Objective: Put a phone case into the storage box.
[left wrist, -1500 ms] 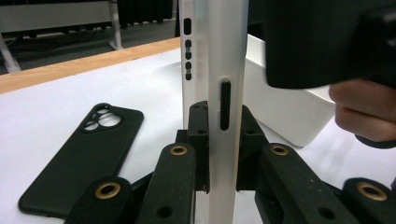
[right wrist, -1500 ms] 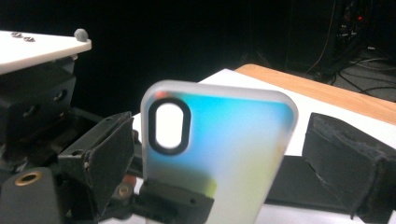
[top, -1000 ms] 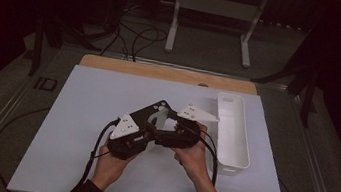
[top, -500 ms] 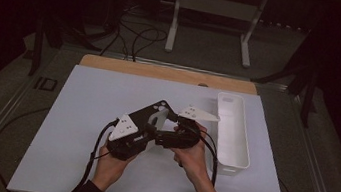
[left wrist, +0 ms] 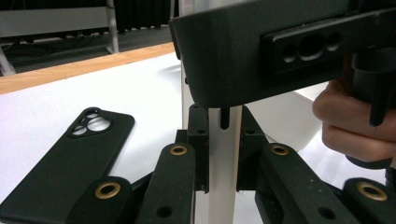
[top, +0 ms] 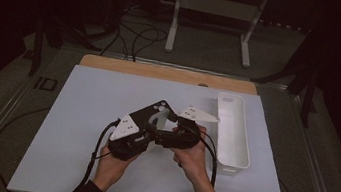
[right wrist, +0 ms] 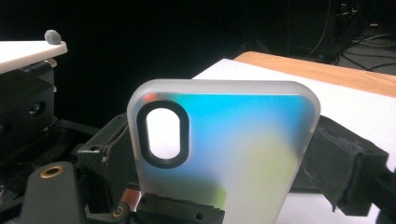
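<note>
A translucent phone case (right wrist: 243, 140) with an oval camera cutout stands upright between both grippers, above the white mat. My left gripper (left wrist: 223, 154) is shut on its thin edge, where the case (left wrist: 224, 177) shows as a pale strip. My right gripper (right wrist: 219, 158) spans the case's width, its foam pad (right wrist: 345, 172) against the right edge. Its jaws have just been closing with the case between them. In the high view the two grippers, left (top: 151, 129) and right (top: 160, 136), meet at mid-table. A black phone case (top: 148, 110) lies flat just behind them, also seen at the left (left wrist: 70, 158).
A long white tray (top: 246, 152) sits to the right of the hands, close to the right gripper's cable. A wooden strip (top: 161, 72) borders the mat's far side. A metal stand (top: 209, 20) and cables are on the floor beyond.
</note>
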Demonstrator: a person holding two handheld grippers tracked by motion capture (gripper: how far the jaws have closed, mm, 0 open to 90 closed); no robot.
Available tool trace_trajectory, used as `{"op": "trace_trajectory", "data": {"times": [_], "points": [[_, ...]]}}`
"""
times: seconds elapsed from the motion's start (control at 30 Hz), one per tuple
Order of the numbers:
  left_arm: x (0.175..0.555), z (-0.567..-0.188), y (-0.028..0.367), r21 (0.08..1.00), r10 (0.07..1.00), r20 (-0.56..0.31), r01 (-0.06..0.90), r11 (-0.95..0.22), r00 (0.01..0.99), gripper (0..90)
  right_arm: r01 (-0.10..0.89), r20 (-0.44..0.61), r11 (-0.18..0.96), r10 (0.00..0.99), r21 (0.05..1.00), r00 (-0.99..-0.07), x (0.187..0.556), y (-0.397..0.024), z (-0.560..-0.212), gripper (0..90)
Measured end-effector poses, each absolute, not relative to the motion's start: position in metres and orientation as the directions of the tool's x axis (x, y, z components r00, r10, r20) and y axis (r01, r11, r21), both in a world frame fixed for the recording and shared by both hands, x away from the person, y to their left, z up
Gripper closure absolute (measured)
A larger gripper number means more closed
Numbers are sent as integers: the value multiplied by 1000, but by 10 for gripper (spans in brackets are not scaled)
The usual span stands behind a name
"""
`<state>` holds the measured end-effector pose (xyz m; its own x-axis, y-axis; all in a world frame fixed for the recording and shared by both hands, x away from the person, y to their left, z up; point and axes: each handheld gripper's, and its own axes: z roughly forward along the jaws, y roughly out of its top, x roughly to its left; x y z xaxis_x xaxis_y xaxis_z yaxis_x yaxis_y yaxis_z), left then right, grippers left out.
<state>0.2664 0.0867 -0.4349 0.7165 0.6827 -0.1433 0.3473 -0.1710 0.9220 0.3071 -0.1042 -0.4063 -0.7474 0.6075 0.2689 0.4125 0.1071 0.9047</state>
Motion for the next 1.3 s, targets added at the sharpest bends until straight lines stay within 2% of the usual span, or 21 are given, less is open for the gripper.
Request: {"op": "trace_trajectory", "data": {"times": [0.13, 0.27, 0.33, 0.37, 0.4, 0.5, 0.53, 0.6, 0.67, 0.7, 0.8, 0.83, 0.97, 1.3], "points": [[267, -435, 87, 918, 681, -143, 353, -179, 718, 775, 405, 258, 114, 612, 907, -748, 306, -104, -405, 169], [266, -437, 91, 917, 681, -145, 356, -180, 717, 641, 406, 258, 108, 619, 908, -742, 307, -105, -405, 170], [265, -437, 92, 916, 686, -146, 359, -178, 713, 554, 407, 258, 107, 621, 907, -740, 307, -106, -405, 170], [265, -439, 95, 914, 691, -146, 364, -180, 708, 478, 404, 256, 104, 627, 909, -736, 308, -108, -405, 170], [265, -439, 95, 914, 691, -146, 364, -180, 708, 455, 404, 256, 104, 627, 909, -736, 308, -108, -405, 170], [264, -442, 104, 915, 706, -145, 365, -170, 693, 455, 402, 254, 103, 630, 910, -734, 308, -108, -405, 170], [264, -442, 107, 916, 711, -146, 365, -166, 688, 334, 399, 248, 103, 638, 911, -730, 308, -110, -404, 170], [263, -444, 111, 917, 728, -138, 364, -162, 672, 244, 400, 246, 104, 641, 911, -727, 308, -110, -404, 170], [262, -445, 114, 916, 737, -130, 365, -167, 663, 226, 399, 245, 105, 641, 911, -728, 309, -111, -404, 170], [262, -445, 116, 914, 740, -130, 369, -169, 660, 166, 399, 242, 109, 642, 910, -727, 308, -110, -404, 170], [261, -446, 123, 912, 754, -122, 372, -171, 646, 145, 400, 240, 112, 644, 910, -727, 309, -111, -404, 170], [262, -447, 126, 912, 753, -125, 374, -170, 647, 100, 400, 241, 110, 644, 910, -726, 309, -111, -404, 170], [261, -448, 138, 913, 755, -132, 375, -160, 643, 19, 400, 238, 115, 645, 909, -726, 309, -112, -404, 170], [256, -455, 170, 919, 796, -120, 369, -137, 594, 0, 398, 233, 123, 643, 909, -729, 310, -116, -403, 170]]}}
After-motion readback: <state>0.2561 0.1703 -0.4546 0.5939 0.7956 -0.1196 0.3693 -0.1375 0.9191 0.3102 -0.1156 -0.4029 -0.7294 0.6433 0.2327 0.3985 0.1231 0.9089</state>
